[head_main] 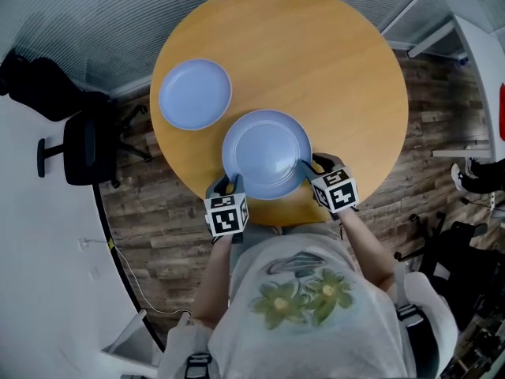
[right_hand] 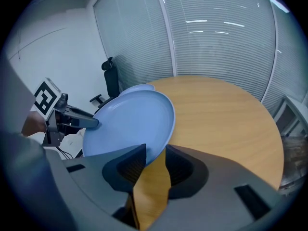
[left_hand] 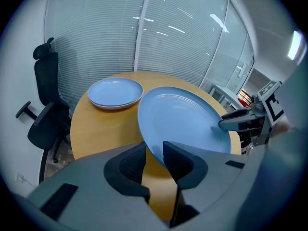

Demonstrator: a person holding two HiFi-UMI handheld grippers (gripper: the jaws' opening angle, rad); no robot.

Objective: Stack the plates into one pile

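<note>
Head view: a large blue plate point(head_main: 266, 152) hangs over the near edge of the round tabletop point(head_main: 331, 61). The left gripper point(head_main: 225, 185) holds its near-left rim and the right gripper point(head_main: 313, 166) its near-right rim, a hold on opposite sides that likely keeps so wide a dish steady. Each gripper's fingers point(left_hand: 179, 160) are closed narrowly on the thin rim. The pile of blue plates point(head_main: 195, 94) lies at the far left, well apart, so the carried plate probably belongs on top of it.
</note>
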